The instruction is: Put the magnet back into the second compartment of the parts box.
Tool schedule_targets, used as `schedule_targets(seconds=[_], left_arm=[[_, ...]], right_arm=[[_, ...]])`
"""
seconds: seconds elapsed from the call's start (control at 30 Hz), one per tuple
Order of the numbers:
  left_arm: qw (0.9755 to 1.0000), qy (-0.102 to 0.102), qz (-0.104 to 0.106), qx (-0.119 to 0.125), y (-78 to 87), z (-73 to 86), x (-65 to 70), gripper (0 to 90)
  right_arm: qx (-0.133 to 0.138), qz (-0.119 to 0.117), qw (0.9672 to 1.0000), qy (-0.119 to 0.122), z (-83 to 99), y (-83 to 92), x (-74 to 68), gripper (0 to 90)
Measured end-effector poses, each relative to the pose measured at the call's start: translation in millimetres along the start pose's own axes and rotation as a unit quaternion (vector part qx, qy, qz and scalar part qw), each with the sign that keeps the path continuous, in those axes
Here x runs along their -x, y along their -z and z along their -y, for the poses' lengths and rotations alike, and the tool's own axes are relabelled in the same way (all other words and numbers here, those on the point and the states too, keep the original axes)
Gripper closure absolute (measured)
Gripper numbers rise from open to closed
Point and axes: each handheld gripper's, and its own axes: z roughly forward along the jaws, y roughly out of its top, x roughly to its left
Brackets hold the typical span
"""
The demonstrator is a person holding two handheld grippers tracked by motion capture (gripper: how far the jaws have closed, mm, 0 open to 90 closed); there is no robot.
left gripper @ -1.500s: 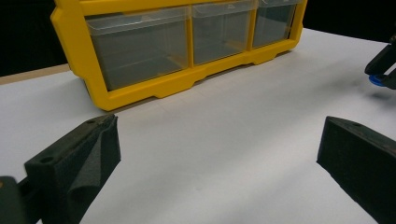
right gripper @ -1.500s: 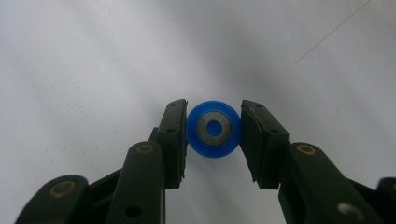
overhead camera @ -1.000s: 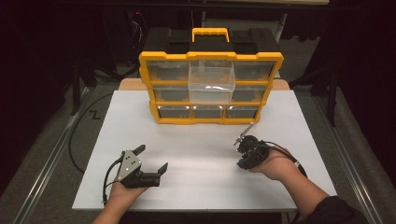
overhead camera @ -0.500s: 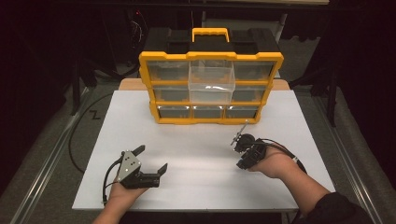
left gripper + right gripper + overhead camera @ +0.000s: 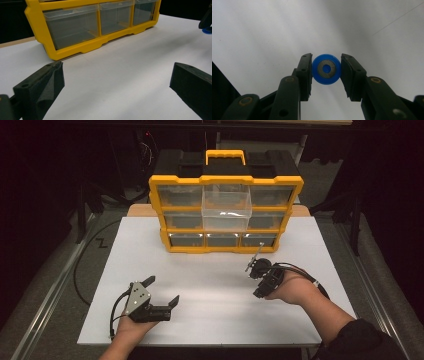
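While the left gripper (image 5: pixel 161 292) rests with jaws wide, the right gripper (image 5: pixel 326 69) pinches a blue disc (image 5: pixel 326 69) between its jaws

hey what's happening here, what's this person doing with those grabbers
A person sits at a white table with a two-jaw gripper in each hand. The right gripper is shut on a small blue ring with a metal centre, held over the table in front of a yellow drawer organizer. The organizer's top middle clear drawer is pulled out. The left gripper rests open and empty near the table's front edge.
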Motion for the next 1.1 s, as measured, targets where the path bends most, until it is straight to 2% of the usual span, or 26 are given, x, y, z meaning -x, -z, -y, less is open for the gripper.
schedule_targets(seconds=[0.1,0.37,0.47,1.1], left_arm=[[1.0000,0.000,-0.001,0.000,-0.7,0.2,0.1,0.0],[1.0000,0.001,-0.002,0.003,-0.1,-0.1,-0.2,0.1],[1.0000,0.000,-0.001,0.001,0.1,-0.1,0.0,0.0],[1.0000,0.002,-0.004,0.002,-0.2,0.5,-0.2,0.1]], right_arm=[[-0.006,0.003,0.9999,0.014,-1.1,3.3,1.2,64.7],[-0.005,-0.001,0.9999,0.011,-1.0,7.7,4.2,64.7],[-0.010,-0.001,0.9998,0.018,-1.3,10.0,4.2,64.6],[0.007,0.000,0.9996,0.027,-4.9,44.9,10.2,64.6]])
